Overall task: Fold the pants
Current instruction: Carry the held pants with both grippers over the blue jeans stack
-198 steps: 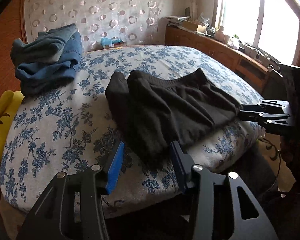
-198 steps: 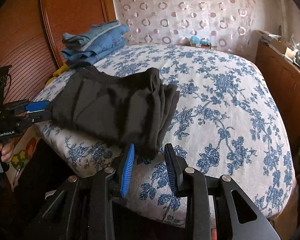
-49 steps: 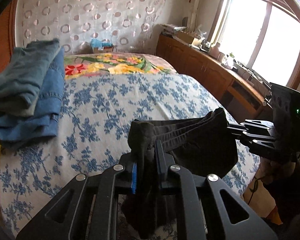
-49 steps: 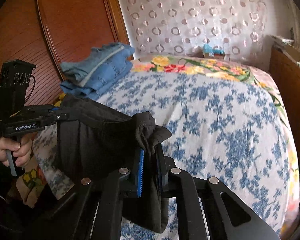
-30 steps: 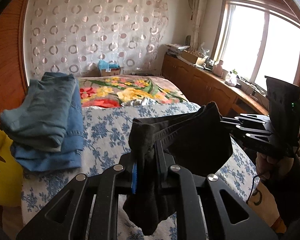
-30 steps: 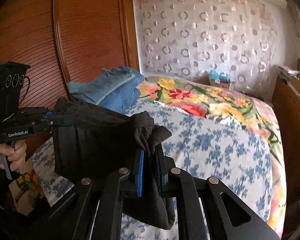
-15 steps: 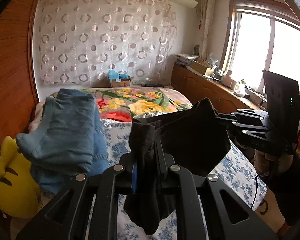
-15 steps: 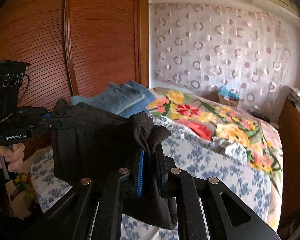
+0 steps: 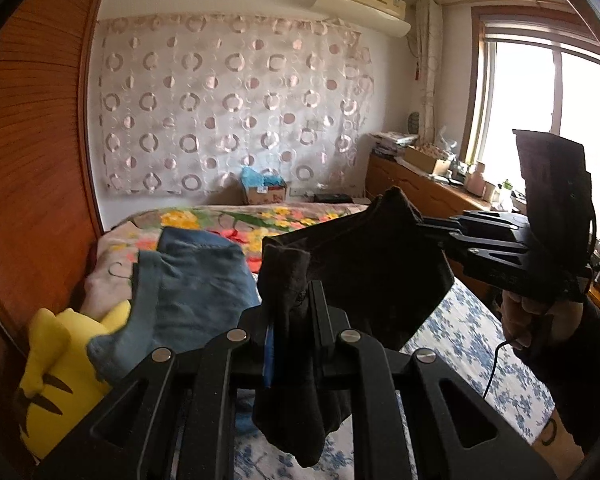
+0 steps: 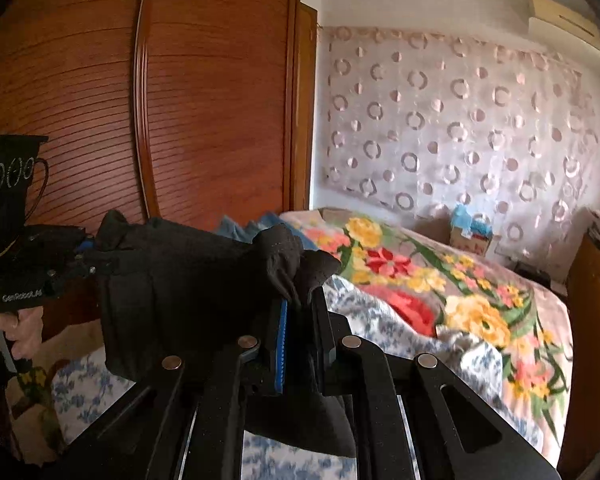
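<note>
Pants (image 9: 364,276) clamped in both grippers, above bed (image 9: 472,344)

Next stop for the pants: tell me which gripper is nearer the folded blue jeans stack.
Left. The left gripper hangs right beside the folded blue jeans stack; the right gripper holds the black pants farther off.
</note>
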A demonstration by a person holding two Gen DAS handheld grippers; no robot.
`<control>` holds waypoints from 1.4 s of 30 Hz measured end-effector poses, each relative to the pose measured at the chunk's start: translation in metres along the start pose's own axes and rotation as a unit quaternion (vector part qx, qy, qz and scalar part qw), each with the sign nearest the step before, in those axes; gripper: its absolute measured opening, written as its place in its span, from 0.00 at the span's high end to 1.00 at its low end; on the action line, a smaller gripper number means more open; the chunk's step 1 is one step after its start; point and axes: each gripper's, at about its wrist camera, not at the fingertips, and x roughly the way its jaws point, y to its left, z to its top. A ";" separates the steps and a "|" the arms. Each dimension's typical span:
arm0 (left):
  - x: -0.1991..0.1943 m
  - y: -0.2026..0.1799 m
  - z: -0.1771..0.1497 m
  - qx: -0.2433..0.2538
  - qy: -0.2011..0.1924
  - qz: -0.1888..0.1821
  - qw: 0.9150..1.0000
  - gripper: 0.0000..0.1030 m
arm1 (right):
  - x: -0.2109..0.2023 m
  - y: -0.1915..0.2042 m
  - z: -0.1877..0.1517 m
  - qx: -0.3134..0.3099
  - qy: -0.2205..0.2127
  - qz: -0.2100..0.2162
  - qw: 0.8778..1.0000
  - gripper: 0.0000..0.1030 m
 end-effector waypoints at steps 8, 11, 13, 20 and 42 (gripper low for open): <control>0.003 0.026 0.001 -0.028 -0.009 0.032 0.999 0.85 | 0.035 -0.003 0.008 -0.025 -0.018 0.012 0.999 0.90; 0.004 0.034 -0.002 -0.039 -0.010 0.044 0.998 0.85 | 0.048 -0.005 0.008 -0.033 -0.018 0.017 0.999 0.90; 0.003 0.038 -0.005 -0.044 -0.010 0.049 0.998 0.85 | 0.059 -0.007 0.011 -0.038 -0.020 0.022 0.999 0.90; 0.002 0.054 -0.020 -0.086 -0.007 0.053 0.995 0.85 | 0.096 -0.008 0.025 -0.073 -0.015 0.038 0.997 0.90; 0.017 0.081 -0.057 -0.151 0.010 0.128 0.980 0.85 | 0.183 -0.016 0.056 -0.098 0.044 0.096 0.990 0.90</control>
